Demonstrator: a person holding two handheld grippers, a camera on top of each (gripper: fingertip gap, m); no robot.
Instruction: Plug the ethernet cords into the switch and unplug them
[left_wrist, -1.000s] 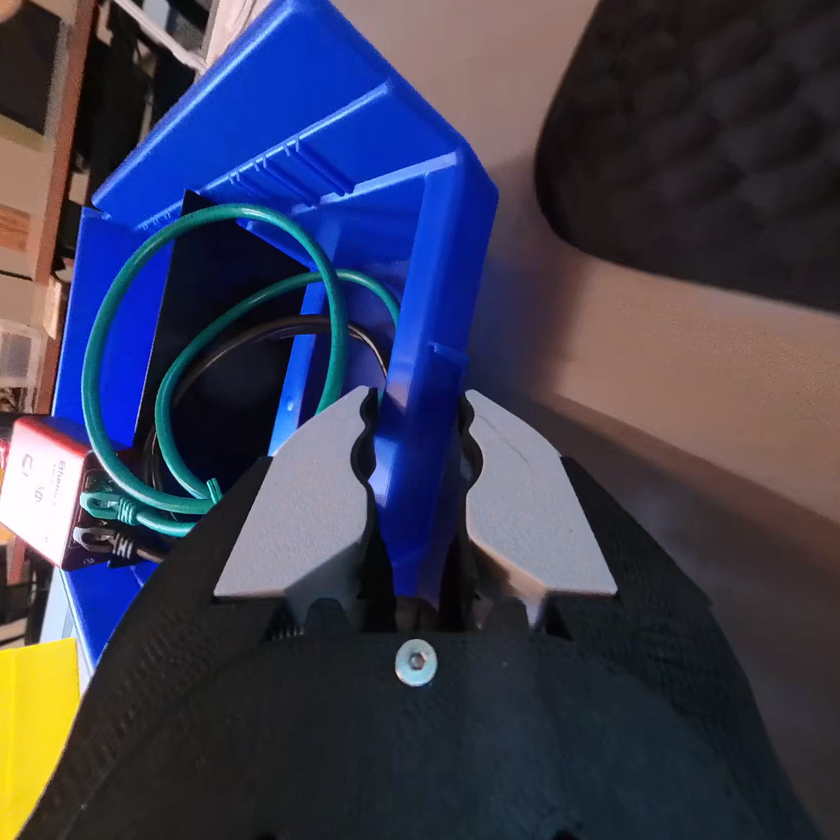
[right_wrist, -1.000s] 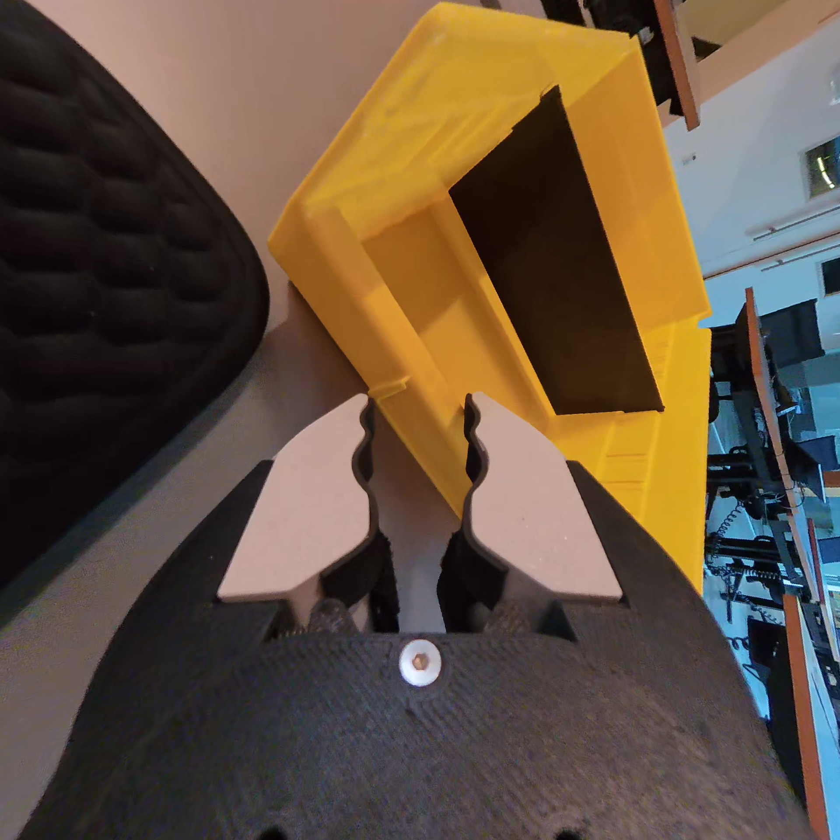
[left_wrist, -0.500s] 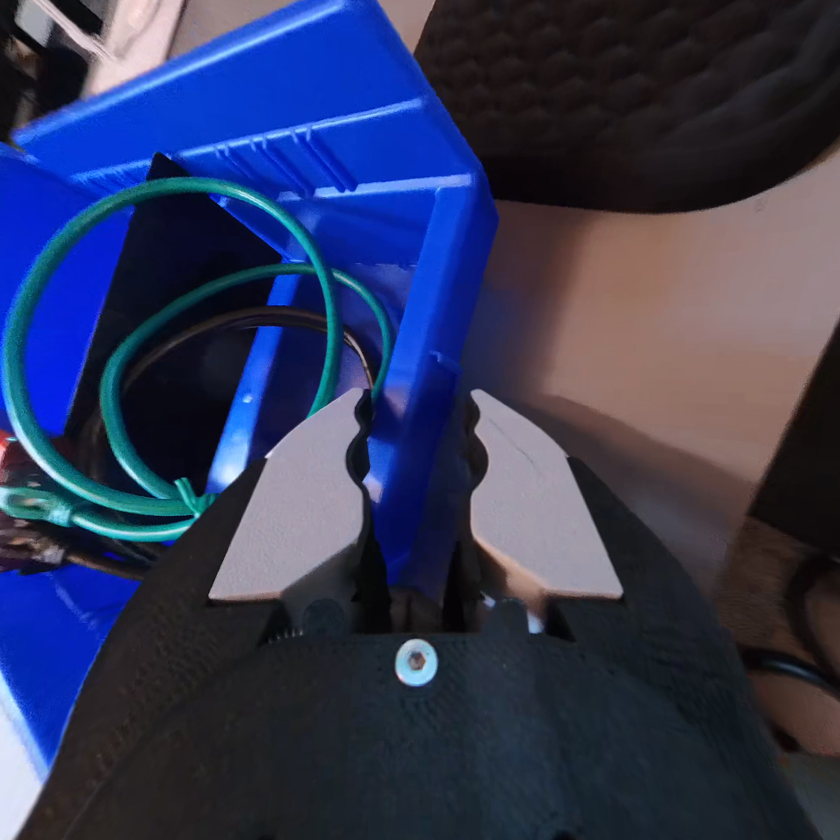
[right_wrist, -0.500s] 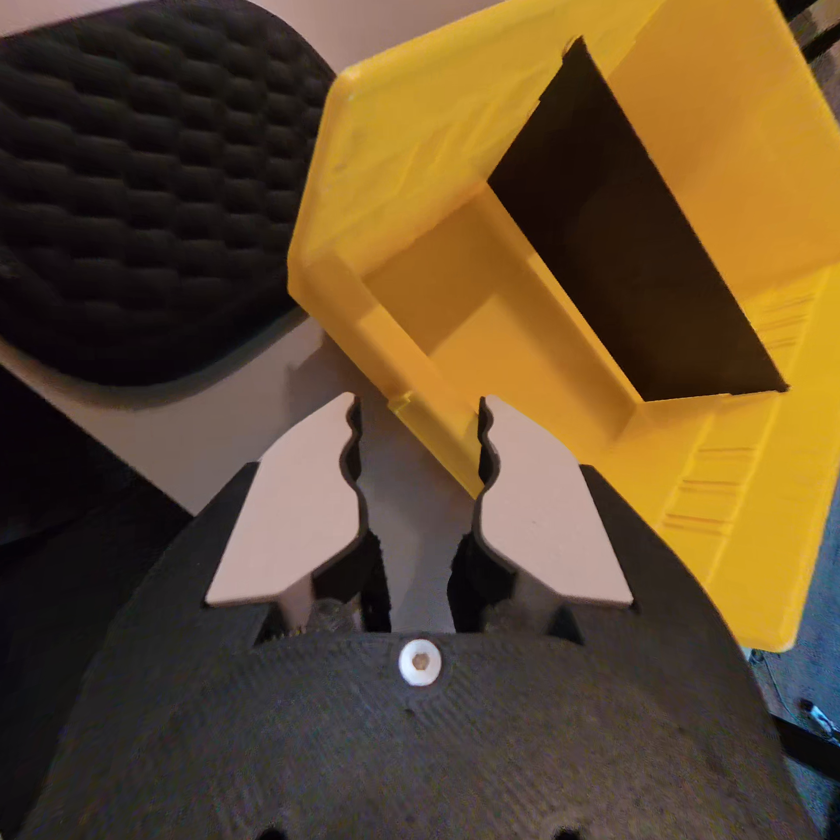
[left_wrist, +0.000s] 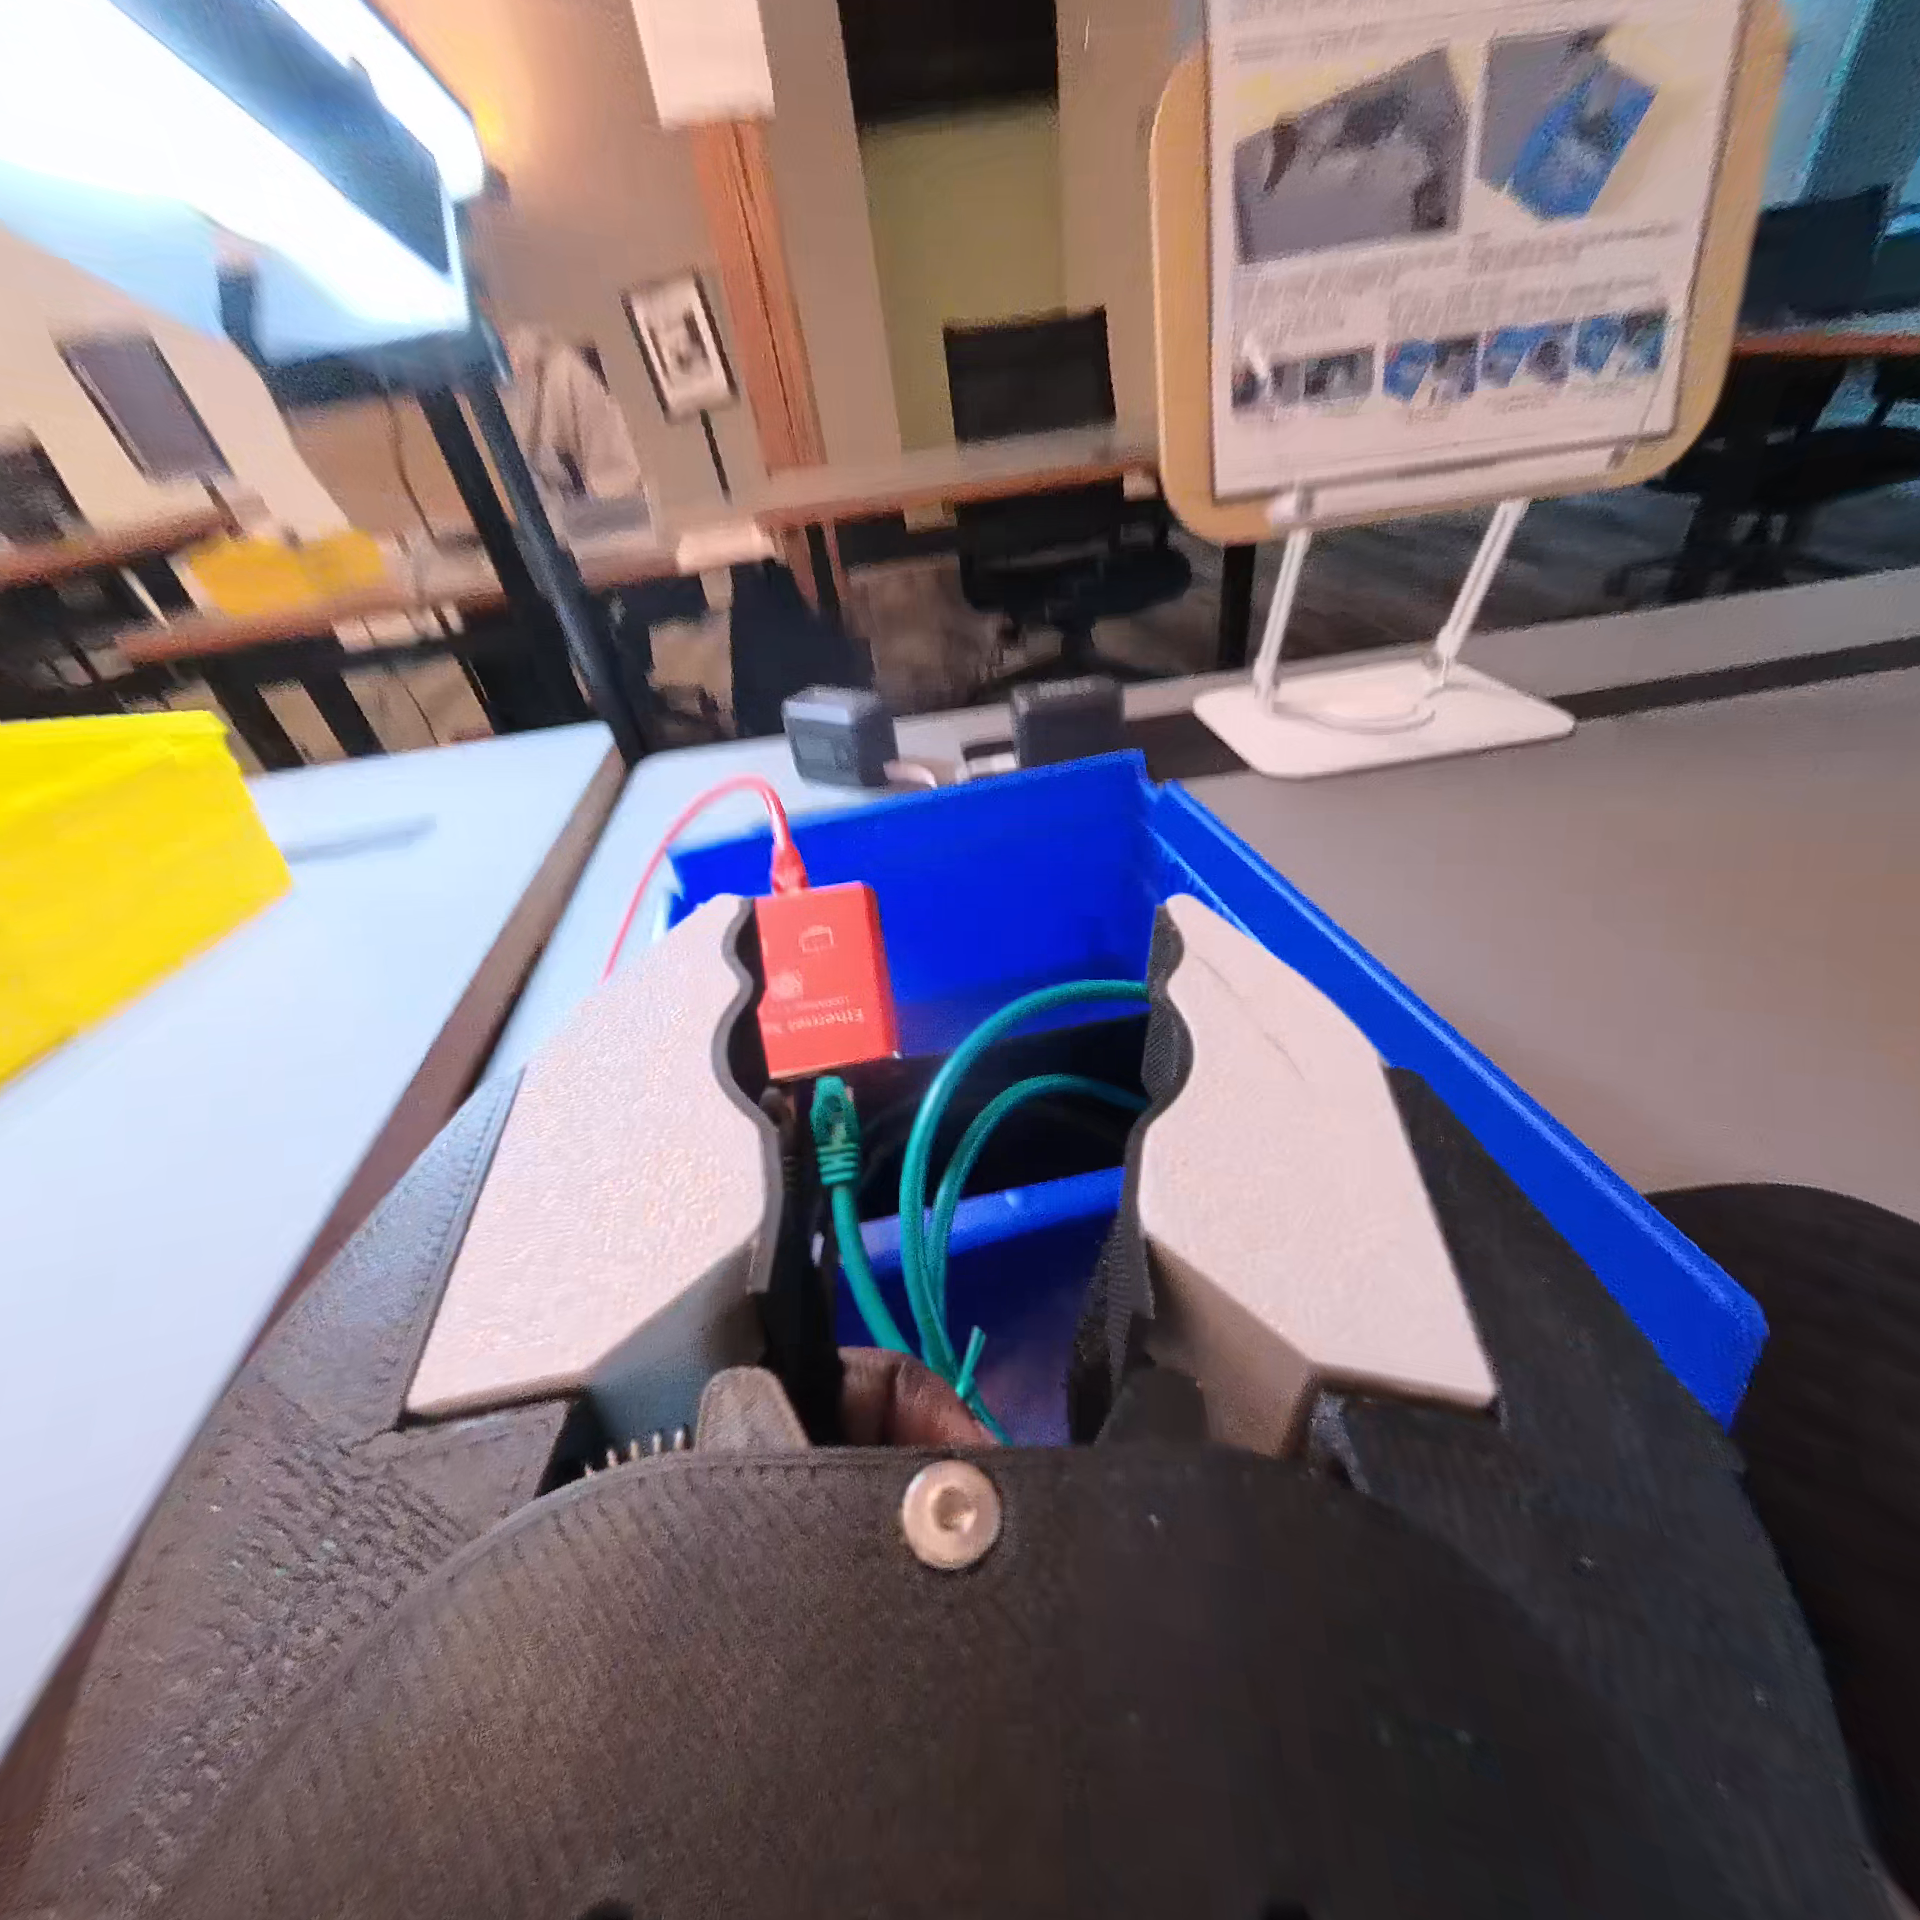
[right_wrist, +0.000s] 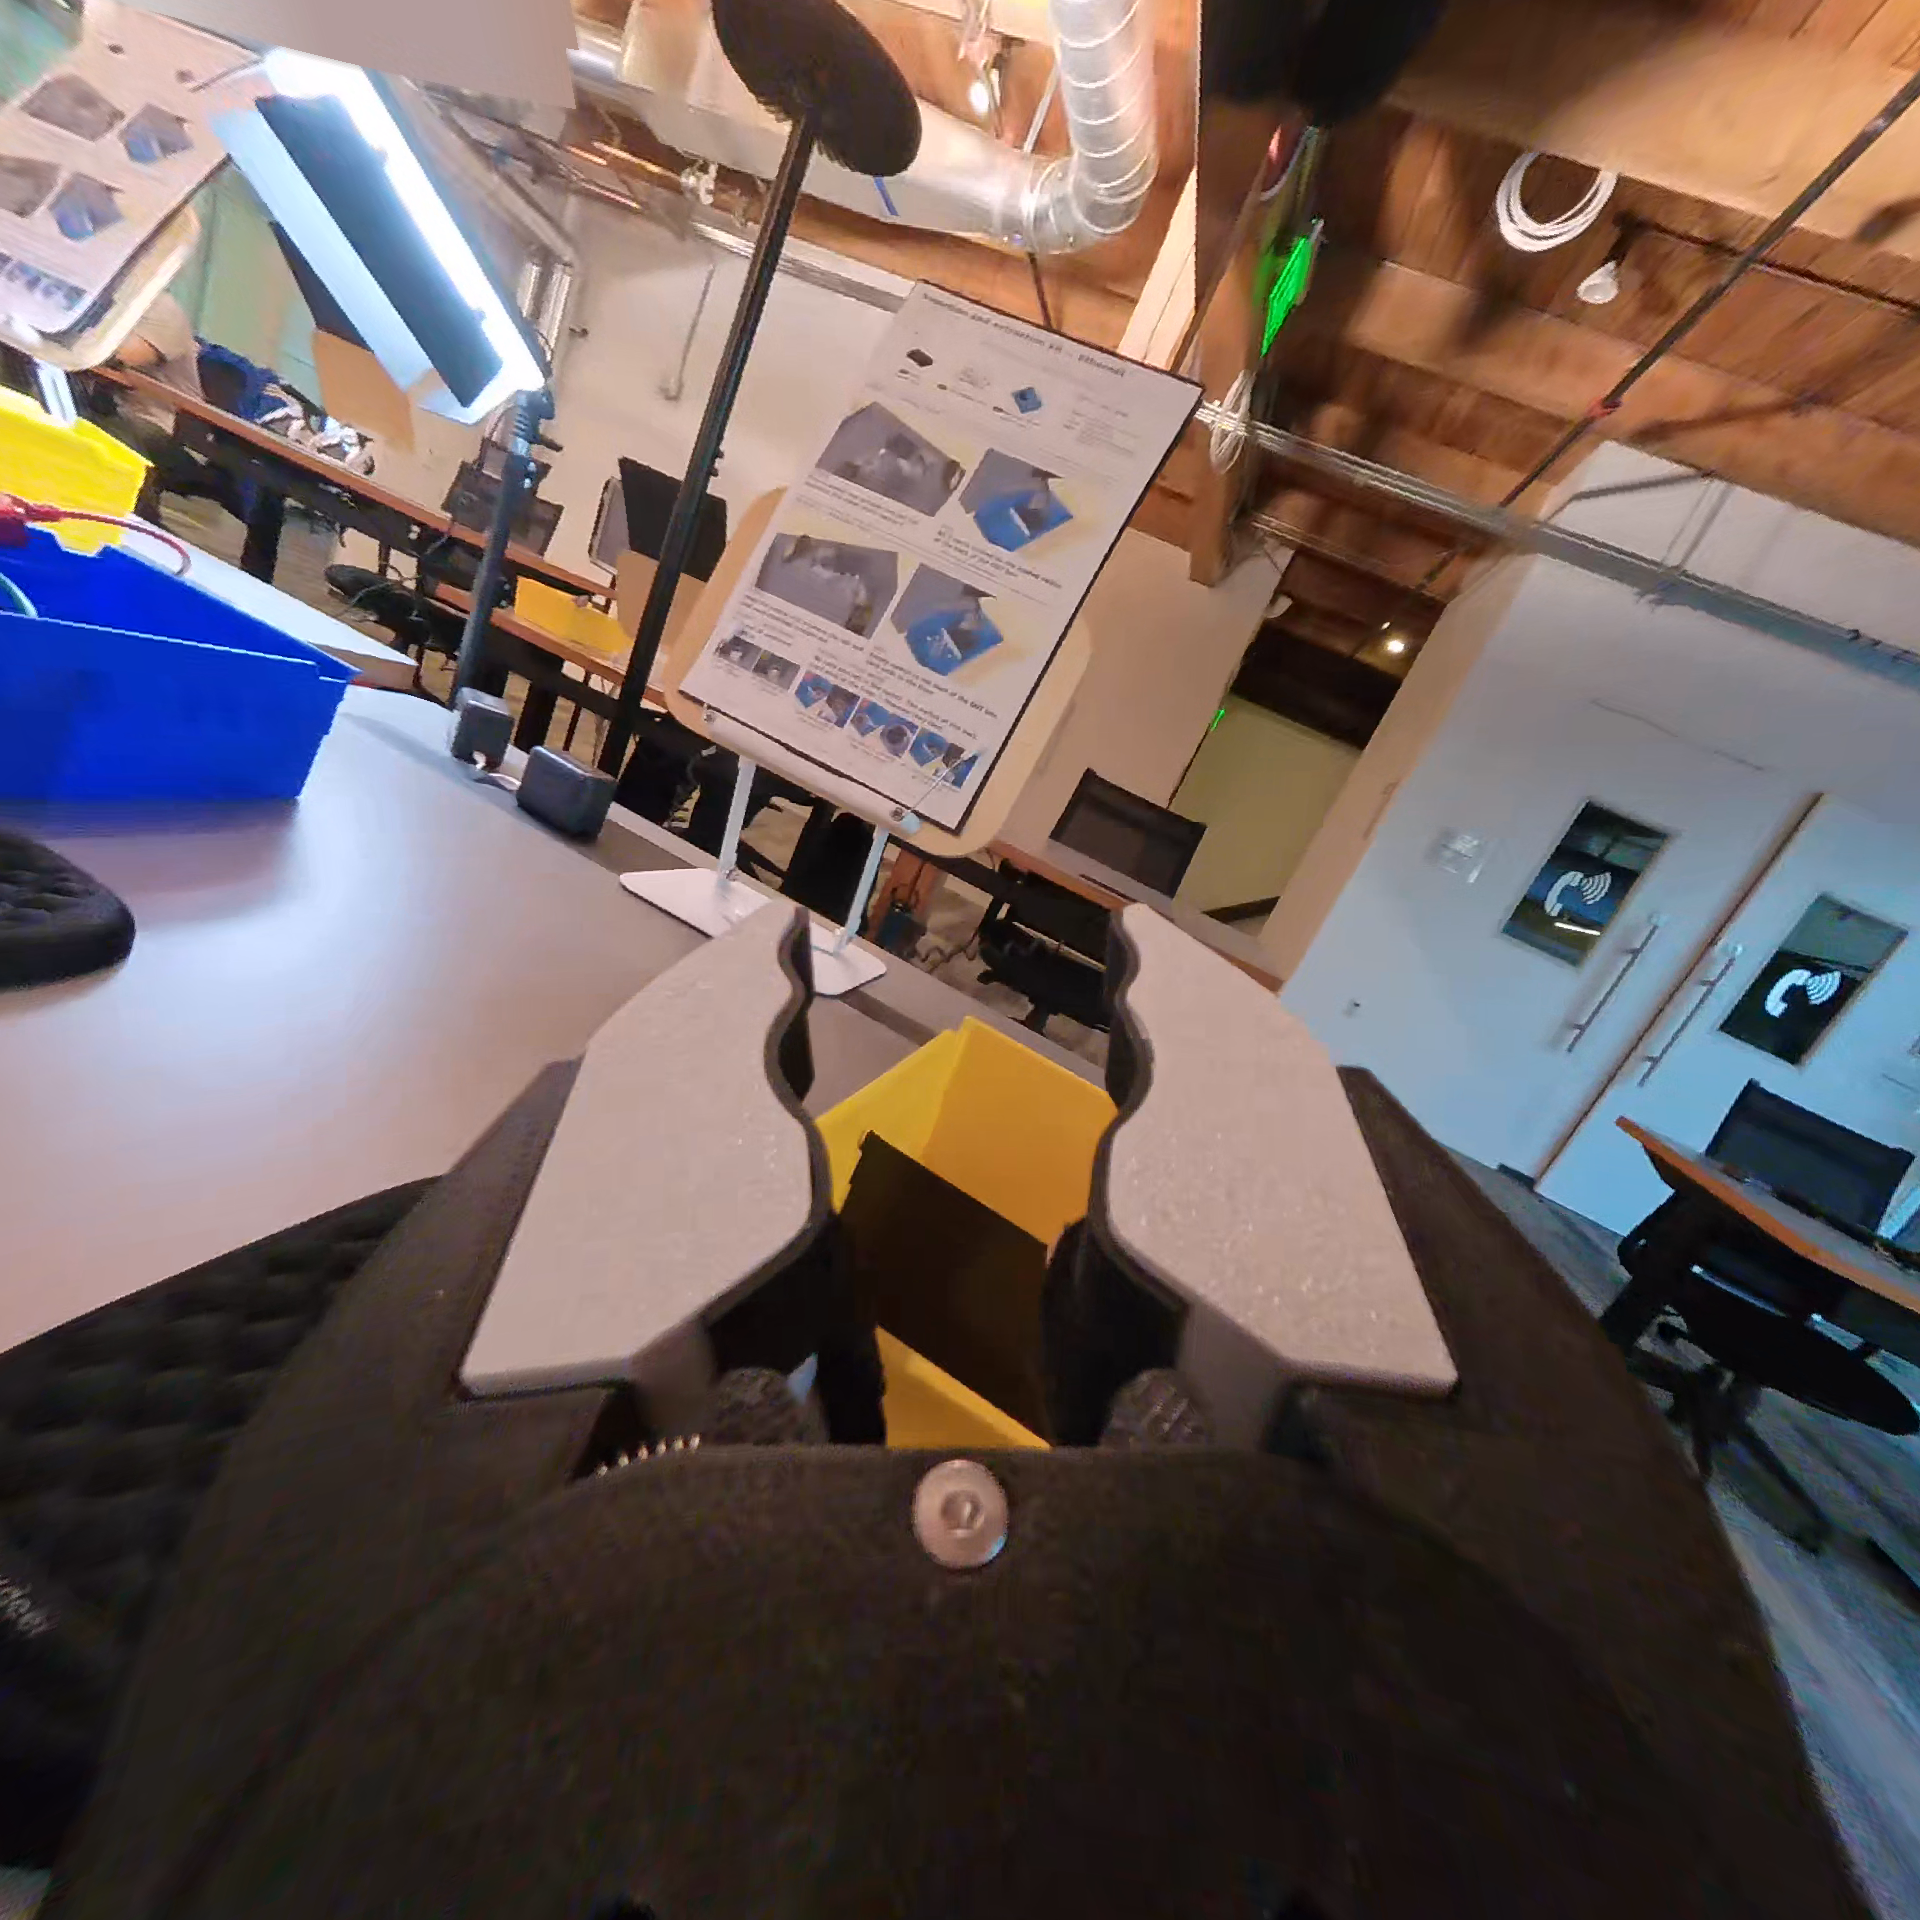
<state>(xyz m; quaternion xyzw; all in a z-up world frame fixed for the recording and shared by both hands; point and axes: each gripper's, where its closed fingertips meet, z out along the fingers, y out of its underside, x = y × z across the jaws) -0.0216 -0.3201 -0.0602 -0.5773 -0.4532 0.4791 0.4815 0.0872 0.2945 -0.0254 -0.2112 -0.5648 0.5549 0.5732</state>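
Switch (left_wrist: 826, 982): small red box, propped in the blue bin (left_wrist: 1455, 1081) on the grey table (left_wrist: 1662, 883). Seen in the left wrist view between the spread fingers of the left gripper (left_wrist: 945, 987), close to the inner edge of the left finger, contact not discernible. A thin red lead (left_wrist: 696, 821) leaves its far end and arcs over the bin's back wall. A green ethernet cord (left_wrist: 940, 1164) is plugged into the near end by its green connector (left_wrist: 834, 1132); the cord drops, loops up toward the right finger, and returns into the bin. A dark cable lies behind the loops, its ends hidden.

Left gripper: jaws wide apart, nothing clamped. It hangs over the near end of the blue bin, pointing along it. A dark divider panel crosses the bin under the loops.

Right gripper (right_wrist: 956, 997): jaws also apart, holding nothing. Below and between its fingers sits a yellow bin (right_wrist: 997, 1081) with a black divider (right_wrist: 945, 1216) standing inside. The bin appears otherwise bare, though only part of it shows.

Right wrist view, other items: the blue bin stands well to the left on the same table; a black textured pad (right_wrist: 52, 914) lies near it. An instruction board (right_wrist: 935, 582) on a white stand sits at the table's far edge. Two small dark blocks (right_wrist: 566, 790) rest near the stand.

Left wrist view: a second yellow bin (left_wrist: 104, 862) on the adjacent white table, well apart. Background blurred.
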